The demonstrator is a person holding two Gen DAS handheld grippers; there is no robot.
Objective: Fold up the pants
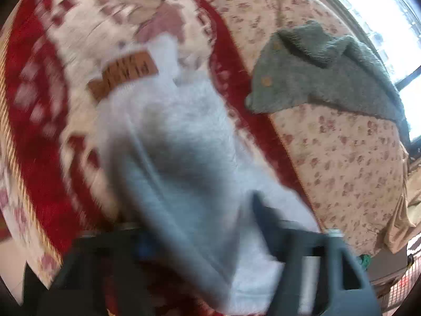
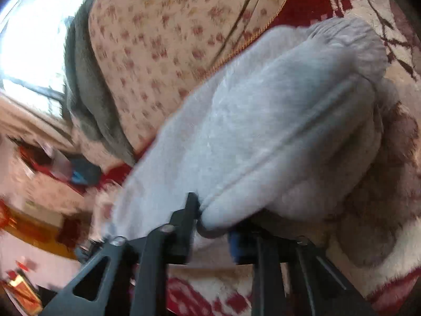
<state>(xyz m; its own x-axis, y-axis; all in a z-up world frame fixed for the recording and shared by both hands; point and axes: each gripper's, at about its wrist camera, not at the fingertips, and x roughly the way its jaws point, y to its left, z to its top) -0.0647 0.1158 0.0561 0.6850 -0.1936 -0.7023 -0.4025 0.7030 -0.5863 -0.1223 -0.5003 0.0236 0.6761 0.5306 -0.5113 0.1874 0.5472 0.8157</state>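
1. Blanket (image 1: 44,121), red with cream pattern and a gold corded edge, plush. Covers most of the surface under both cameras; also fills the right and lower part of the right wrist view (image 2: 394,13). Blurred in places.

2. Floral cover (image 1: 342,158), cream with small reddish flower print. Lies beside the blanket, meeting it along the corded edge. In the right wrist view (image 2: 158,39) it takes the upper middle.

3. Pants (image 1: 179,142), pale grey-white fleece, the task's item. They lie on the red blanket, bunched and partly lifted toward both grippers. A tan label patch (image 1: 123,75) with dark lettering, unreadable, sits at their far end. In the right wrist view (image 2: 276,121) a raised seam runs along the cloth and a ribbed band shows at the far end.

4. Grey-green fleece garment (image 1: 323,71), with small round buttons. Rests on the floral cover, apart from the pants. It appears in the right wrist view (image 2: 86,100) at the cover's left edge.

5. Window (image 1: 381,21), bright and overexposed, at the upper right edge.

6. Left gripper (image 1: 200,237), dark, heavily blurred. Pants cloth runs down between its fingers; the jaws stand narrow, pinching the fabric.

7. Right gripper (image 2: 210,216), dark. Its jaws are drawn close, pinching a folded edge of the pants.
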